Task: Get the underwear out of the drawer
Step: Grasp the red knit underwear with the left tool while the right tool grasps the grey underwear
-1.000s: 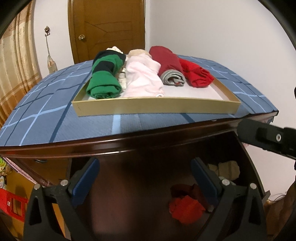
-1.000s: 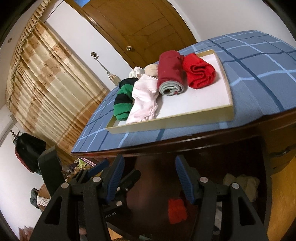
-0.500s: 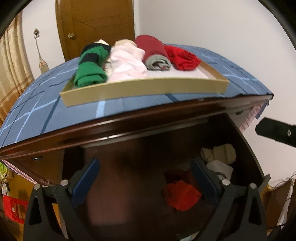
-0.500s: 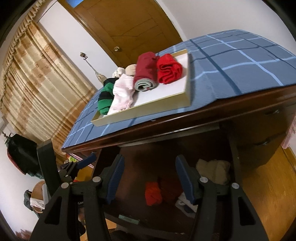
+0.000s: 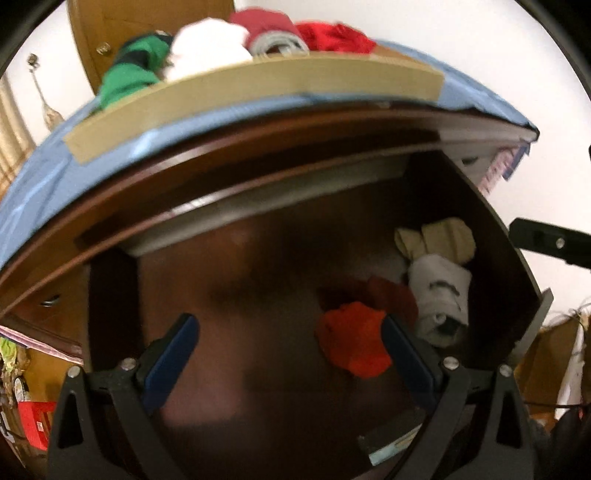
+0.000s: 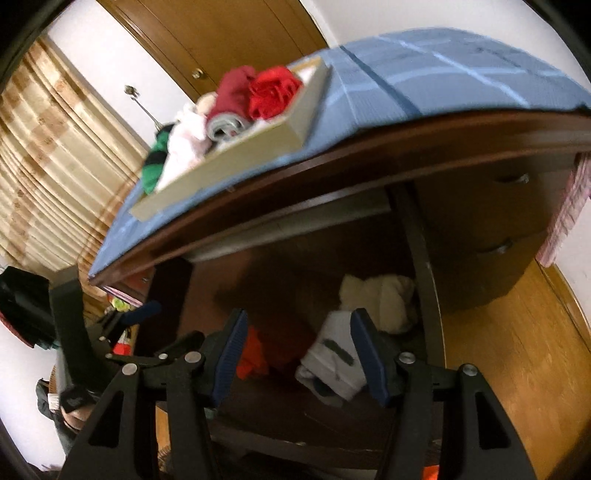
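The open dark wooden drawer (image 5: 236, 295) holds rolled underwear at its right side: an orange-red piece (image 5: 352, 341), a dark red one (image 5: 391, 295), a grey-white one (image 5: 439, 295) and a beige one (image 5: 436, 240). My left gripper (image 5: 288, 354) is open and empty, just above the drawer, its right finger beside the orange-red piece. My right gripper (image 6: 299, 354) is open and empty, its jaws above the grey-white piece (image 6: 332, 365), with the orange-red piece (image 6: 253, 356) and the beige one (image 6: 380, 299) either side.
A shallow tan tray (image 5: 258, 92) on the blue checked tabletop (image 6: 424, 77) holds green, pink, dark red and red rolls. Closed drawers (image 6: 498, 221) stand to the right. A wooden door (image 6: 221, 33) and curtains (image 6: 48, 155) lie behind.
Both grippers have dropped lower and moved in toward the open drawer. The tabletop and tray have risen in both views, and the underwear in the drawer looks larger. Both stay open.
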### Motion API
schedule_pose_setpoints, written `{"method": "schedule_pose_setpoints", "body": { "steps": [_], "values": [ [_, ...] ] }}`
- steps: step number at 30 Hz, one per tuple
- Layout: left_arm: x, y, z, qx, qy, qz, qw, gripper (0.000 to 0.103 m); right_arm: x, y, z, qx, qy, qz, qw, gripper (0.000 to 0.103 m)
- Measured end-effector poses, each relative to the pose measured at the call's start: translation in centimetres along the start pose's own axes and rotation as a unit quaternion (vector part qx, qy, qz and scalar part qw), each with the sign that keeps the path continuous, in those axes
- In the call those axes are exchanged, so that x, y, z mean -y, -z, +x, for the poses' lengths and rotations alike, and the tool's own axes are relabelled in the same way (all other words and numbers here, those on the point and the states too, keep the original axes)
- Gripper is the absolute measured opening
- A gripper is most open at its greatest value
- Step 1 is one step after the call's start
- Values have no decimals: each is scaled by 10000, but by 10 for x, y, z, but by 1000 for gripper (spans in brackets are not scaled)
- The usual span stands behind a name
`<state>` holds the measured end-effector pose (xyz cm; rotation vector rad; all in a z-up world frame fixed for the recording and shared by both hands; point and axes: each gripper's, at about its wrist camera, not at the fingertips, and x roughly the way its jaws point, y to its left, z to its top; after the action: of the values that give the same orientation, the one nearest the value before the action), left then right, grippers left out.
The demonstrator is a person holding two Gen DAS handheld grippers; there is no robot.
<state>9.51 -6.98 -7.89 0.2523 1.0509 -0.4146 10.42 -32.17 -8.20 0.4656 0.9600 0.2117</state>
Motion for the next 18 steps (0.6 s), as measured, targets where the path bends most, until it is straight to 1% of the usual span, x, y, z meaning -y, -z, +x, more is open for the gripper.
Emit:
{"method": "schedule_pose_setpoints", "body": {
  "steps": [3, 6, 10, 13, 15, 18],
  "values": [
    [8, -3, 12, -279, 5, 118, 9995, 100, 7, 5, 14, -285, 41, 143, 9995, 60],
    [21, -7, 23, -484, 67, 447, 9978, 100, 10, 8, 23, -477, 131, 173, 9986, 60],
    [37, -13, 42, -790, 264, 874, 9927, 100, 10, 11, 35, -714, 282, 109, 9970, 60],
    [43, -13, 56, -1069, 329, 997, 9887, 97, 13, 14, 45, -890, 243, 190, 9956, 60],
    [47, -12, 65, -1202, 410, 1140, 9853, 97, 13, 14, 47, -908, 272, 179, 9953, 60],
    [47, -14, 73, -1356, 425, 1193, 9826, 97, 11, 12, 50, -964, 343, 151, 9946, 60]
  ]
}}
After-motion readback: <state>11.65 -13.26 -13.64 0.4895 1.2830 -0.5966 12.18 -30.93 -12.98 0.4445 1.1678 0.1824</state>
